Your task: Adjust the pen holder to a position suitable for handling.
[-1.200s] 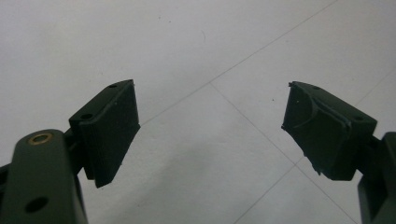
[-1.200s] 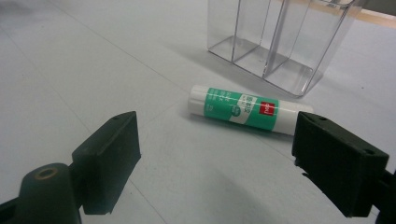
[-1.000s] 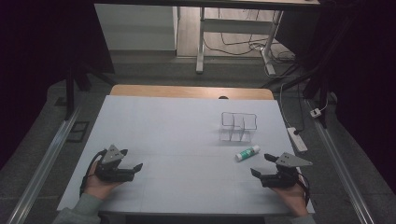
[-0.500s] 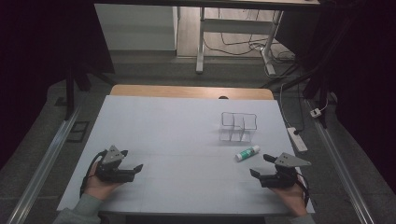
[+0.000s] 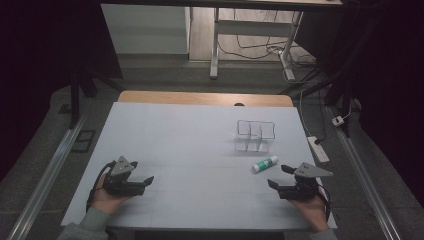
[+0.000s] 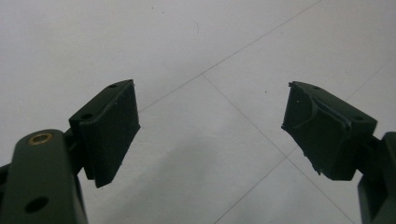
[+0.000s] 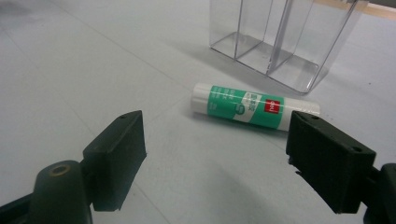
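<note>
White desk (image 5: 200, 130), approach step: right hand-held gripper (image 7: 215, 140), jaws spread, just narrowing on nothing, must advance to glue stick (image 7: 254, 107); left hand-held gripper (image 6: 210, 130) spread, idle.

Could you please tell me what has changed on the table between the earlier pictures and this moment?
Very little. The right hand-held gripper has just been closing its jaws slightly, though they stand wide with nothing between them; the glue stick lies ahead, untouched. The left hand-held gripper, both hands and the clear organiser kept their places.
</note>
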Demonstrator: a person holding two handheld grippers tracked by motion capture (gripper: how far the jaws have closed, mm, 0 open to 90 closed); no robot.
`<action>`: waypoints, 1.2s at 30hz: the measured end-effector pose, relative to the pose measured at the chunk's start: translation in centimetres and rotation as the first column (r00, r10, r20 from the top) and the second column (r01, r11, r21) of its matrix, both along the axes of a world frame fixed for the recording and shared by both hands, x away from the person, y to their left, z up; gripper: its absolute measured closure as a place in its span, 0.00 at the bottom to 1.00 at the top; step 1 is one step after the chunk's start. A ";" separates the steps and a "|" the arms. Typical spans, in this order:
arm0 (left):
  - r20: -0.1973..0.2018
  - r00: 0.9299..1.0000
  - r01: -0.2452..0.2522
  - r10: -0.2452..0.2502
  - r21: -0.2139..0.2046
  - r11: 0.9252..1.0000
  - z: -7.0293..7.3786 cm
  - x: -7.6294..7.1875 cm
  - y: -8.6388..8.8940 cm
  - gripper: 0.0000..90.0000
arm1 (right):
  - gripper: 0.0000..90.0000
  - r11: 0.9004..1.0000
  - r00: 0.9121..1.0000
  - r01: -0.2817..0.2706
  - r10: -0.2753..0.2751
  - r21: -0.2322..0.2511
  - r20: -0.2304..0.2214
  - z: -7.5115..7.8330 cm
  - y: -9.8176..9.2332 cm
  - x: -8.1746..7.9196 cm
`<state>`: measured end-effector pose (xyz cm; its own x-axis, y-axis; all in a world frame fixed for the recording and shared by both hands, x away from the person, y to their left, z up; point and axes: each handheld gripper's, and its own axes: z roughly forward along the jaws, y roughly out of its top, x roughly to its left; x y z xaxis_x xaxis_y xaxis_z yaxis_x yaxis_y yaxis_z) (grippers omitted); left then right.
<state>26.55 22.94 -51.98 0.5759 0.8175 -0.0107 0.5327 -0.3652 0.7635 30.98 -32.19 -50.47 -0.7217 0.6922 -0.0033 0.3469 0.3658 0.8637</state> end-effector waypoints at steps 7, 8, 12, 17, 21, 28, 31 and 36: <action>0.003 1.000 0.002 -0.003 0.002 1.000 0.0 0.0 0.0 0.20 | 0.23 1.000 1.000 0.027 -0.027 -0.011 -0.013 0.8 0.5 1.0; 0.003 1.000 0.004 -0.004 0.002 1.000 0.0 -0.1 0.0 0.20 | 0.23 1.000 1.000 0.027 -0.027 -0.011 -0.013 0.8 0.5 1.0; 0.007 1.000 0.009 -0.009 0.014 1.000 0.0 -0.1 -0.2 0.20 | 0.26 0.997 0.997 0.077 -0.076 -0.014 0.015 1.8 0.8 1.9; 0.006 1.000 0.013 -0.013 0.012 1.000 0.0 -0.2 -0.3 0.20 | 0.28 0.996 0.995 0.094 -0.094 -0.001 0.023 2.8 1.1 2.8; 0.005 1.000 0.013 -0.014 0.013 1.000 0.0 -0.1 -0.3 0.20 | 0.29 0.995 0.995 0.099 -0.099 0.002 0.022 4.0 1.9 4.2; 0.005 1.000 0.010 -0.010 0.008 1.000 0.0 -0.1 -0.2 0.20 | 0.31 0.990 0.990 0.138 -0.139 0.027 0.022 5.1 1.9 5.9; 0.004 1.000 0.012 -0.012 0.011 1.000 -0.1 -0.1 -0.2 0.20 | 0.32 0.986 0.986 0.164 -0.165 0.034 0.010 5.6 1.5 6.6; 0.001 1.000 0.011 -0.011 0.008 1.000 -0.1 -0.1 -0.2 0.20 | 0.35 0.980 0.981 0.195 -0.195 0.045 0.007 5.9 0.8 7.4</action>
